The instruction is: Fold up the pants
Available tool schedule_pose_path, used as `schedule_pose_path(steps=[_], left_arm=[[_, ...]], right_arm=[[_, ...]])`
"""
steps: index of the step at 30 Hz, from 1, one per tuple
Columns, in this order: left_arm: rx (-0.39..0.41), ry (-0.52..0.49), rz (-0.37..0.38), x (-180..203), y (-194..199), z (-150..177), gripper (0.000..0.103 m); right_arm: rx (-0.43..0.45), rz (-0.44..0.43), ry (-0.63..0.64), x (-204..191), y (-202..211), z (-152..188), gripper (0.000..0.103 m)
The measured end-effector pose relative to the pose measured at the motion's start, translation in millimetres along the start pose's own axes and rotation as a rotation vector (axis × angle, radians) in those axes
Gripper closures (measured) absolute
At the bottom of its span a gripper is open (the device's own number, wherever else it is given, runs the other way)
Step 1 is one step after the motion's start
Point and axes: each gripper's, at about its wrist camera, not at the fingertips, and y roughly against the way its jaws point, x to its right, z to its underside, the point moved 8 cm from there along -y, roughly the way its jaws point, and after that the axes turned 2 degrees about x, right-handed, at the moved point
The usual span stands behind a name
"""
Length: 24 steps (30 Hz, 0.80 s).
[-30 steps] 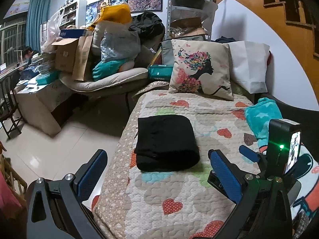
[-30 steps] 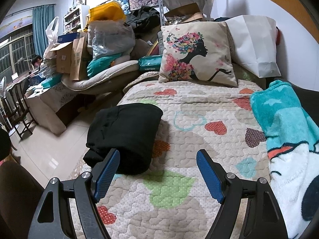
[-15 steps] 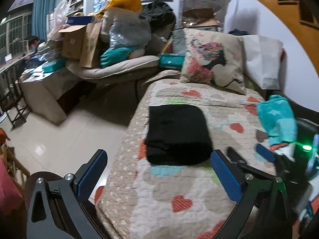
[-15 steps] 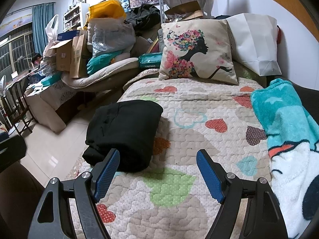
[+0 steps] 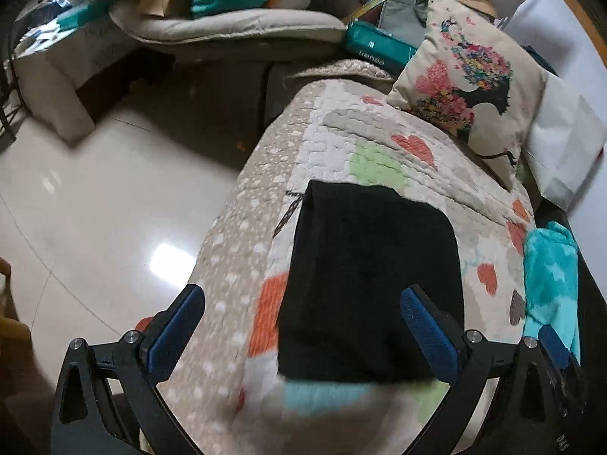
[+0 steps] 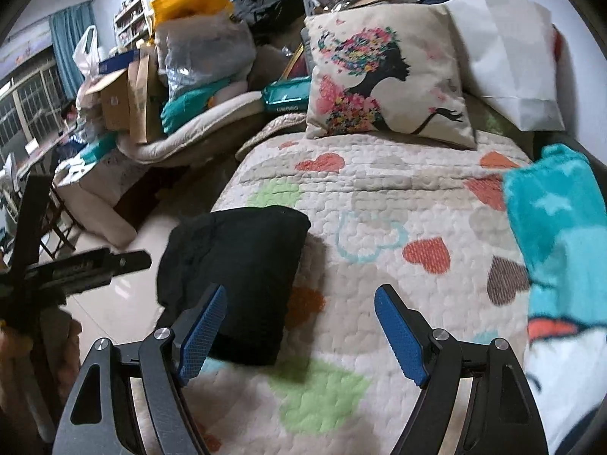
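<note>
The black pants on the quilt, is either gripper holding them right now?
No, the folded black pants lie free on the heart quilt, and both the left gripper and right gripper show open, empty jaws.

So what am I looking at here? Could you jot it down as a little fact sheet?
garment: black pants, folded into a compact rectangle
resting on: heart-print quilt, near its left edge
left gripper: open, empty, above the pants
right gripper: open, empty, beside the pants
behind: floral pillow, white bag
right side: teal blanket
fold status: looks finished
</note>
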Motion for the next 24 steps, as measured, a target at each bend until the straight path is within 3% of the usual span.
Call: schedule_pose_path(steps=[4,6,8,15,24], left_arm=[[-0.046,-0.02,0.007,9,-28,-14,0.004],[-0.062,-0.034,0.014,11,-41,-20,0.017],[-0.084,-0.032,0.018,8,-51,-23,0.023],[-0.127,0.04,0.138,-5,-80,-22,0.024],[-0.203,0.175,0.27,-8,-100,-7,0.018]], right_arm=[[-0.05,-0.032,-0.038,6,-32,-11,0.018],[-0.09,-0.084,-0.1,10,-51,-12,0.018],[-0.125,-0.138,-0.163,14,-67,-13,0.018],[-0.21,-0.289,-0.282,6,-115,-13,0.018],[-0.271,-0.381,-0.287,-14,-151,2,0.019]])
